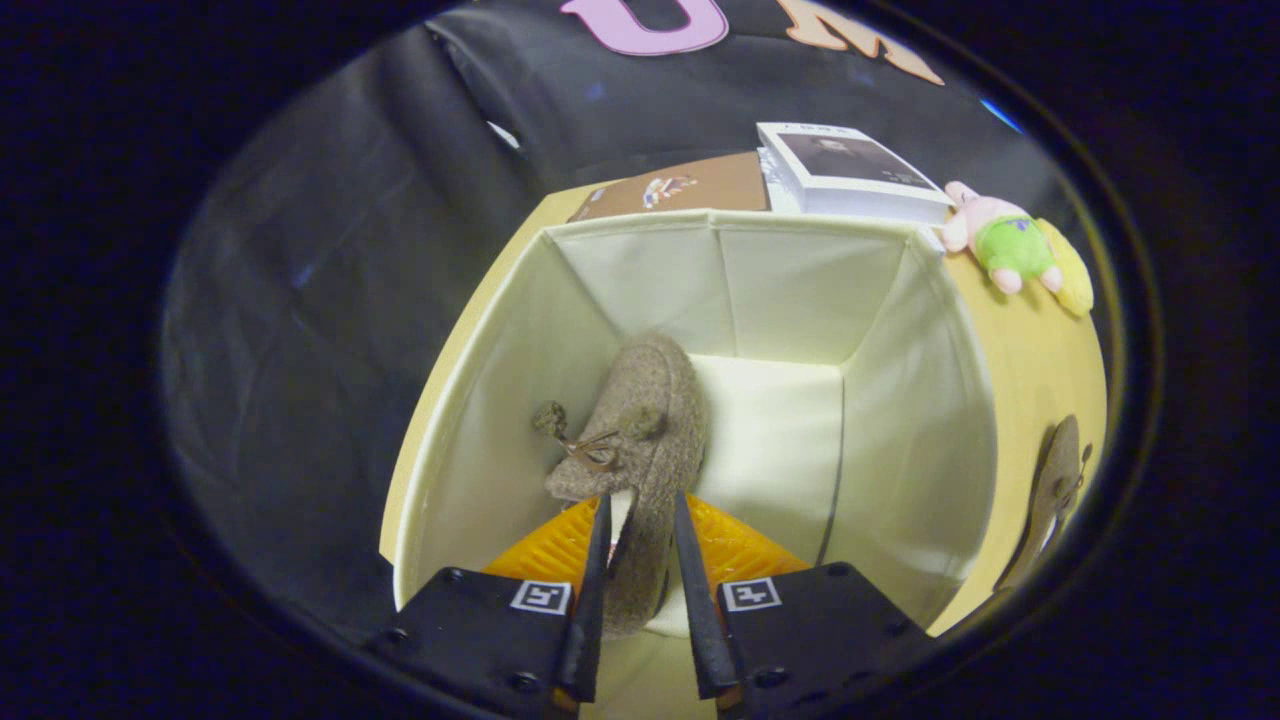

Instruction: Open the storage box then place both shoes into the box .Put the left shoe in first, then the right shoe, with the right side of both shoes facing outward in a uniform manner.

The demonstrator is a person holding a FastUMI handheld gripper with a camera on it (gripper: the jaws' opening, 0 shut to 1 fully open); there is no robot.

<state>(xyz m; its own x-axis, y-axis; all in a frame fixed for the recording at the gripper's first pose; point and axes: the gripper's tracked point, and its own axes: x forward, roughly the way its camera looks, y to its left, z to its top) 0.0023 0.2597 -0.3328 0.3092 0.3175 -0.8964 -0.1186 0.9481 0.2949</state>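
Note:
A cream fabric storage box (905,400) stands open on the yellow table, seen from above. Inside it, near the left wall, hangs a brown felt shoe (640,430) with a small bow and pompoms, toe pointing down toward the box floor. My gripper (640,510) is shut on the shoe's heel edge, both fingers pressing its sides, held over the box's near rim. A second brown shoe (1052,495) lies on the table just outside the box's right wall.
Beyond the box lie a brown book (690,188) and a white book (845,170). A pink and green plush toy (1010,248) rests on the table past the box's far right corner. The box's right half has free floor (770,440).

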